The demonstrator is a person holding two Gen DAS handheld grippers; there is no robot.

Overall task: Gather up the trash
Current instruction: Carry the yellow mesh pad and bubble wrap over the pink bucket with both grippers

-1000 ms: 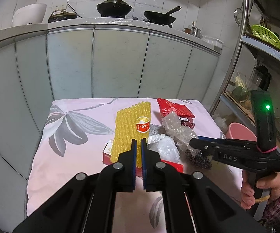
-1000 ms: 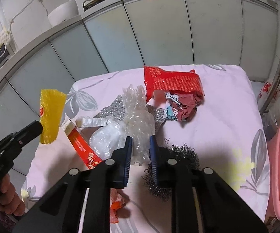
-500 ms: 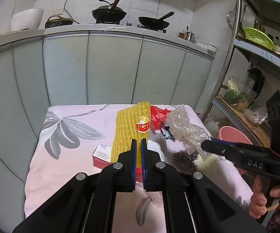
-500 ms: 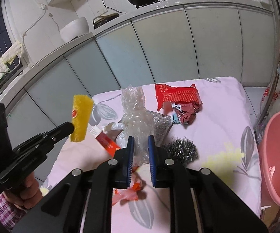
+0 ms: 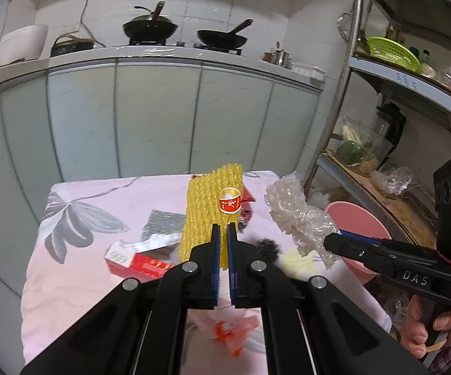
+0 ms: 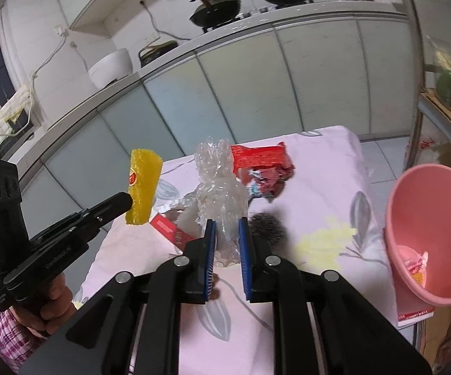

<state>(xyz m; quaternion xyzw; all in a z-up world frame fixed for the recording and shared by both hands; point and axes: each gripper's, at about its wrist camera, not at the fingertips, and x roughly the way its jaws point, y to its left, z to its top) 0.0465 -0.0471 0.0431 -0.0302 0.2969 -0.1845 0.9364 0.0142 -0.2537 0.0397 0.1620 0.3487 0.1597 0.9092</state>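
Left gripper: jaws nearly together, clamped on the lower edge of a yellow foam fruit net with a round red-and-white sticker, net held upright clear of the worktop with its pink floral cloth.

Right gripper: jaws a little apart, pinching a crumpled clear plastic wrapper, likewise lifted off the cloth.

On the worktop: red snack bag at the far side, steel wool scourer just right of the right gripper, red "999" box, silver foil sheet behind the box.

Pink plastic basin beside the worktop's right edge, scraps lying inside.

Hand with plaid sleeve gripping the left handle.
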